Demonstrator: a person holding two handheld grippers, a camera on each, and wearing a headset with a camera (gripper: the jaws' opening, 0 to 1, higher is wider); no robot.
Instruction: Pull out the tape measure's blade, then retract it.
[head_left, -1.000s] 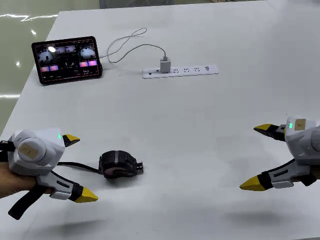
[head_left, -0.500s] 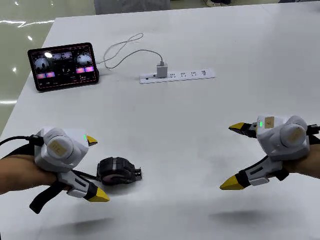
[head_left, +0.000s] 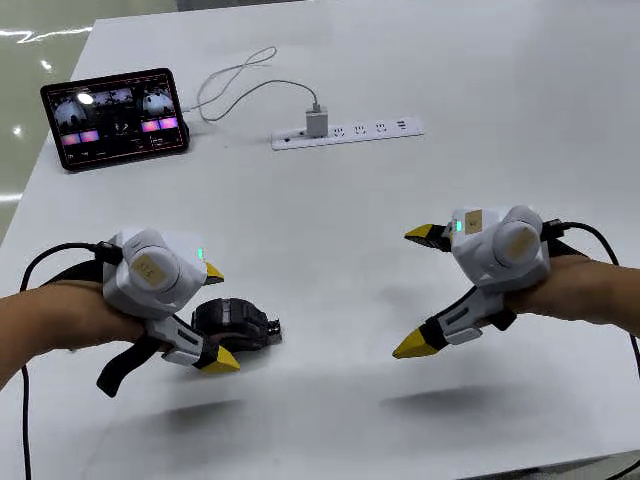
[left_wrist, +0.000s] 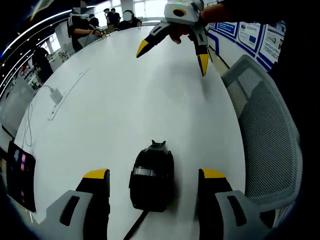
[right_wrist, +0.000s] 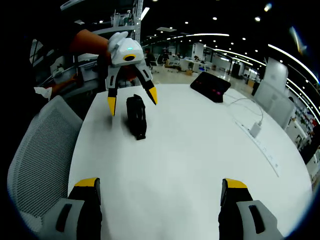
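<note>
White tabletop (head_left: 400, 120) in a lit open-plan office, mesh chair (left_wrist: 265, 115) at its edge; tablet (head_left: 115, 117) and power strip (head_left: 350, 132) at far side. My L gripper (head_left: 220, 318), jaws spread wide, straddles the tape (head_left: 245, 325), gaps both sides. My R gripper (head_left: 410, 290), also wide open, hovers empty, well apart.

Left gripper (head_left: 218, 318), lower left, and right gripper (head_left: 410, 291), centre right, are made white, with yellow-tipped black jaws, green lights (head_left: 200, 254) and black cables (head_left: 40, 262).
</note>
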